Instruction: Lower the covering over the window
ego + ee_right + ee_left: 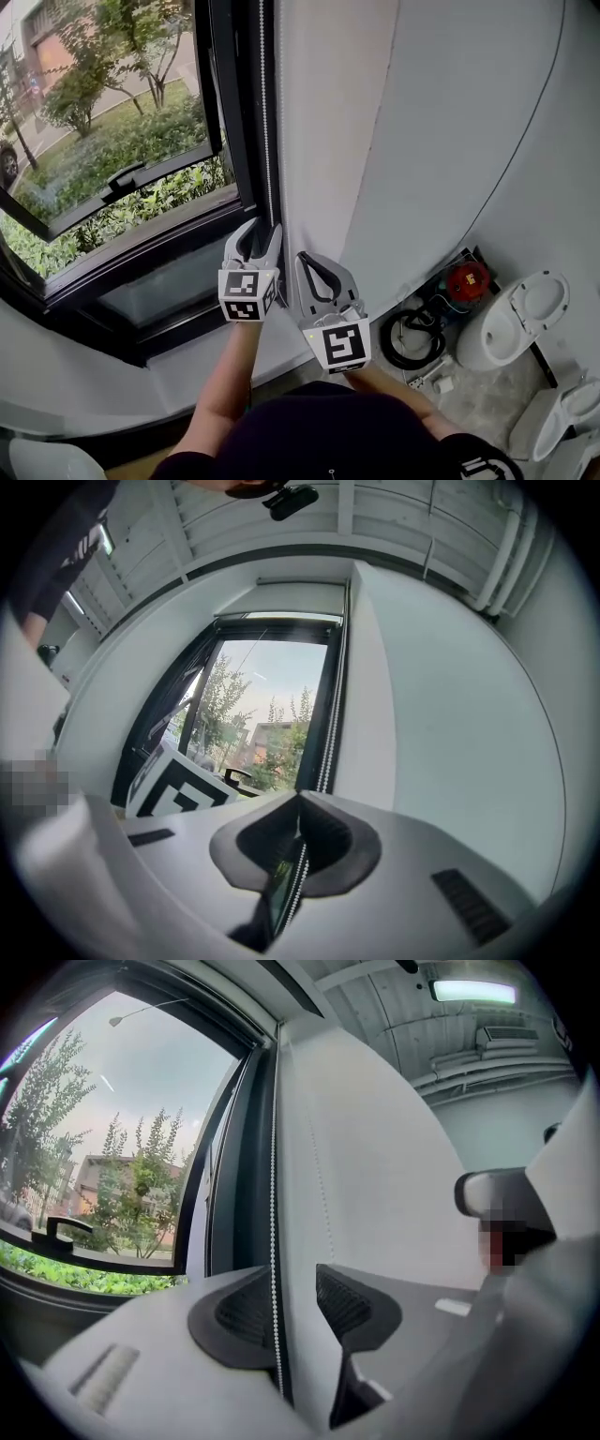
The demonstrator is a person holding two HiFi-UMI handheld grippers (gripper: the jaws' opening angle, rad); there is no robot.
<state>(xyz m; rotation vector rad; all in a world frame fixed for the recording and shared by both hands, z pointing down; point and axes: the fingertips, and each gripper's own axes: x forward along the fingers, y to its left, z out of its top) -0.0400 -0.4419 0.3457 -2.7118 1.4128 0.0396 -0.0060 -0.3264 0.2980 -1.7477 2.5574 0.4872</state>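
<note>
**Bead chain** (262, 112) — hung down the right edge of the window (112, 141). The glass is uncovered, and the covering is judged to be rolled up at the top.
**Right gripper** (300, 803) — jaws closed on the chain.
**Left gripper** (291, 1288) — jaws apart, the chain passed between them and not gripped.
**Step (judged)** — hold taken for the pull, with 1 of 2 grippers engaged.
**Next move** — a straight downward draw is called for, then the left closed on the chain above.
**Surroundings** — white wall (422, 141) and pale sill (103, 375); toilet (525, 314) and coiled hose (412, 337) on the floor.

White wall (422, 141) beside a dark-framed window (234, 112) (daylight, greenery (141, 141) outside), perhaps toilets (520, 319) on the floor (487, 398)
</note>
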